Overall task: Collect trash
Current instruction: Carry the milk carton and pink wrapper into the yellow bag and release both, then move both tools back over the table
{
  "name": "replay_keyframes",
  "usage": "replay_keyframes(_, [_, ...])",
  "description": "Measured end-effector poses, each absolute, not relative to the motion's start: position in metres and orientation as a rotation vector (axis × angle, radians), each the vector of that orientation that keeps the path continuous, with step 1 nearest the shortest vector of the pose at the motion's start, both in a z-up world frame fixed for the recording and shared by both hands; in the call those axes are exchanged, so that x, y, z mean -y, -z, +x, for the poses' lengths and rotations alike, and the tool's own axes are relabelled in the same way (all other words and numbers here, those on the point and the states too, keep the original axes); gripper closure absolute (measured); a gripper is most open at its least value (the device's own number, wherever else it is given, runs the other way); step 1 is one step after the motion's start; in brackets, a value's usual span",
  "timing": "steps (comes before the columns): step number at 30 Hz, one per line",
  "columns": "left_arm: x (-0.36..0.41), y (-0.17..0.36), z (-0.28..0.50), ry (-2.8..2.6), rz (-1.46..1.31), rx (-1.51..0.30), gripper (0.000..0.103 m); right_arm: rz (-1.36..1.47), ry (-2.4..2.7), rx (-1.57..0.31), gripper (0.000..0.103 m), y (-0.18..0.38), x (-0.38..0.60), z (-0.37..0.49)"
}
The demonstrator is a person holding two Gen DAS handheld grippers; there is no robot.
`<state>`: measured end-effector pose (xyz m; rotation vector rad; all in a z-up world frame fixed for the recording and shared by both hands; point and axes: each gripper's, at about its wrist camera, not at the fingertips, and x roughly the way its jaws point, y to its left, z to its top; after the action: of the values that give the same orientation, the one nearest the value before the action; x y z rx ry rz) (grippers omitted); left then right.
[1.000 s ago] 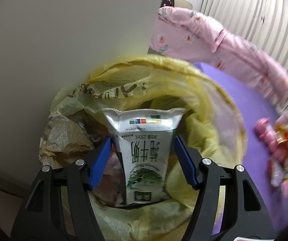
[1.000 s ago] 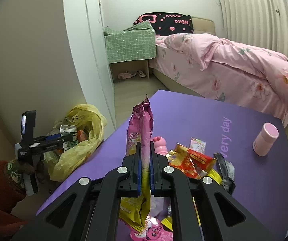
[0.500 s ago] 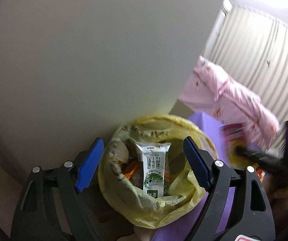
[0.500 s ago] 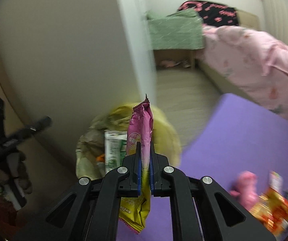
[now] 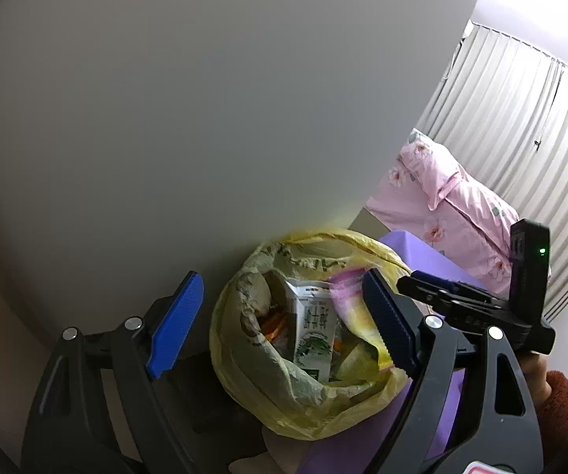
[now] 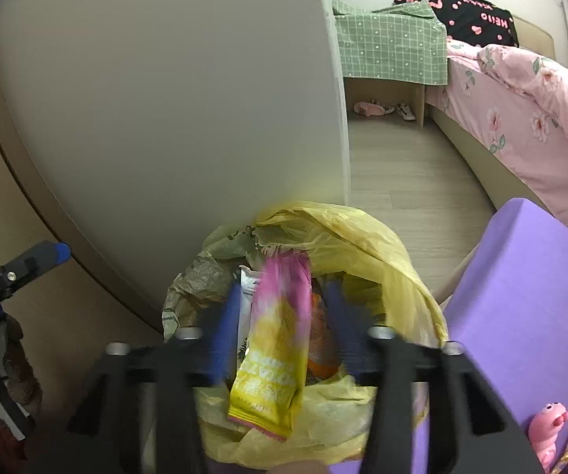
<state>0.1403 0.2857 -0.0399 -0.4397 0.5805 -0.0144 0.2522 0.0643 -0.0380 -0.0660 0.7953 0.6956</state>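
A yellow trash bag (image 5: 303, 391) stands open by the wall, with a white and green milk carton (image 5: 313, 331) inside. It also shows in the right wrist view (image 6: 363, 245). My right gripper (image 6: 284, 316) is open right over the bag's mouth, and a pink and yellow snack wrapper (image 6: 276, 347) hangs loose between its blurred fingers, touching neither. The wrapper also shows in the left wrist view (image 5: 357, 308). My left gripper (image 5: 280, 324) is open and empty, held back above the bag.
A purple table (image 6: 521, 316) lies right of the bag, with a pink toy (image 6: 548, 430) and wrappers at its near edge. A white wall panel (image 6: 165, 98) stands behind the bag. A pink bed (image 6: 521, 118) lies beyond.
My right gripper swung left from the table to the bag and opened, releasing the wrapper. My left gripper released the milk carton into the bag and pulled back.
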Motion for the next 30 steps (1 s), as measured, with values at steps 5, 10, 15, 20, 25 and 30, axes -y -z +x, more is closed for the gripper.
replay_keyframes(5, [-0.271, 0.041, 0.145, 0.046, -0.416, -0.598, 0.025, -0.062, -0.647, -0.768, 0.056, 0.029, -0.035, 0.238])
replay_keyframes(10, [-0.247, 0.046, 0.150, 0.098, -0.387, -0.623, 0.025, -0.079, -0.569, -0.764, 0.056, 0.024, 0.006, 0.211])
replay_keyframes(15, [-0.215, 0.053, 0.158, 0.171, -0.355, -0.671, 0.025, -0.129, -0.472, -0.751, 0.056, 0.027, 0.051, 0.177])
replay_keyframes(20, [-0.184, 0.066, 0.171, 0.237, -0.333, -0.727, 0.025, -0.095, -0.350, -0.734, 0.056, 0.029, 0.108, 0.146])
replay_keyframes(25, [-0.153, 0.082, 0.187, 0.283, -0.319, -0.798, 0.025, -0.036, -0.224, -0.727, 0.056, 0.033, 0.160, 0.127])
replay_keyframes(30, [-0.120, 0.081, 0.187, 0.348, -0.262, -0.810, 0.025, 0.021, -0.127, -0.750, 0.056, 0.048, 0.202, 0.104])
